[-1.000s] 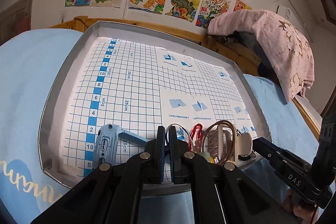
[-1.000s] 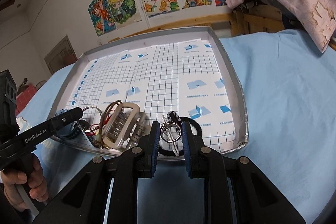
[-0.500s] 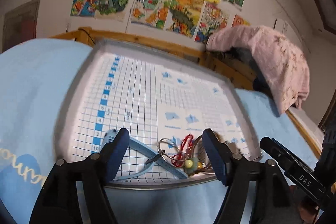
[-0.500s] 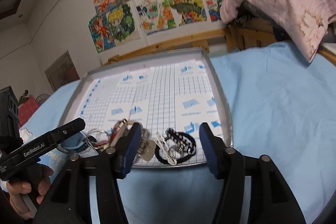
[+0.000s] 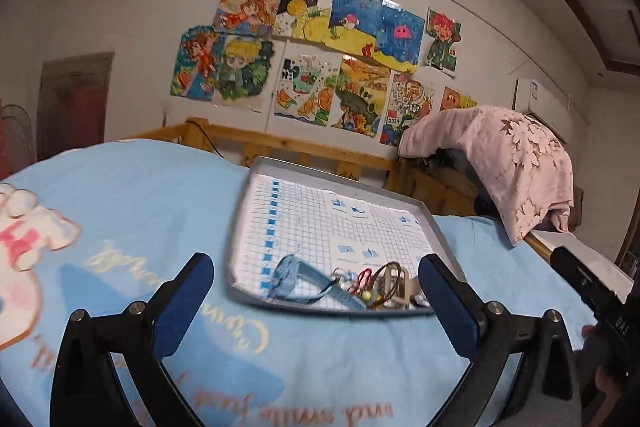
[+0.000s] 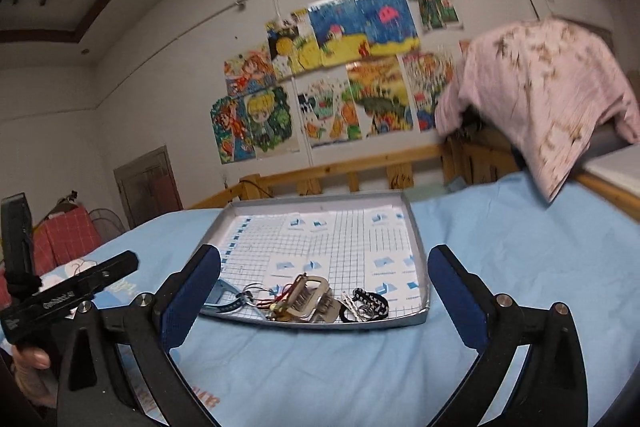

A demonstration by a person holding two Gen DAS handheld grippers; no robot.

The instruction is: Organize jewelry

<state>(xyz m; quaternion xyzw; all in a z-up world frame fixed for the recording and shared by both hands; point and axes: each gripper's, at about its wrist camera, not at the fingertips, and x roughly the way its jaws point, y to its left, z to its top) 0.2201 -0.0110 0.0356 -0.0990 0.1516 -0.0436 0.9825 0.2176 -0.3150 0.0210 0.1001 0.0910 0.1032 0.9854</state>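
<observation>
A grey tray [image 5: 244, 223] lined with blue grid paper lies on a light blue bedsheet; it also shows in the right wrist view [image 6: 418, 239]. Along its near edge lie a blue watch [image 5: 294, 277], thin rings with a red cord [image 5: 362, 277], a beige hair claw [image 6: 314, 297] and a black-and-white hair tie [image 6: 370, 303]. My left gripper [image 5: 316, 303] is wide open and empty, held back above the sheet before the tray. My right gripper [image 6: 324, 291] is wide open and empty, also short of the tray.
A wooden bed rail [image 5: 280, 143] runs behind the tray, with a pink blanket [image 5: 508, 155] draped at the right. Drawings cover the wall [image 6: 332, 67]. The other handheld gripper [image 6: 68, 295] shows at the left of the right wrist view.
Both grippers went from shut near the jewelry to wide open, and both have pulled back and up away from the tray. The items stay at the tray's near edge.
</observation>
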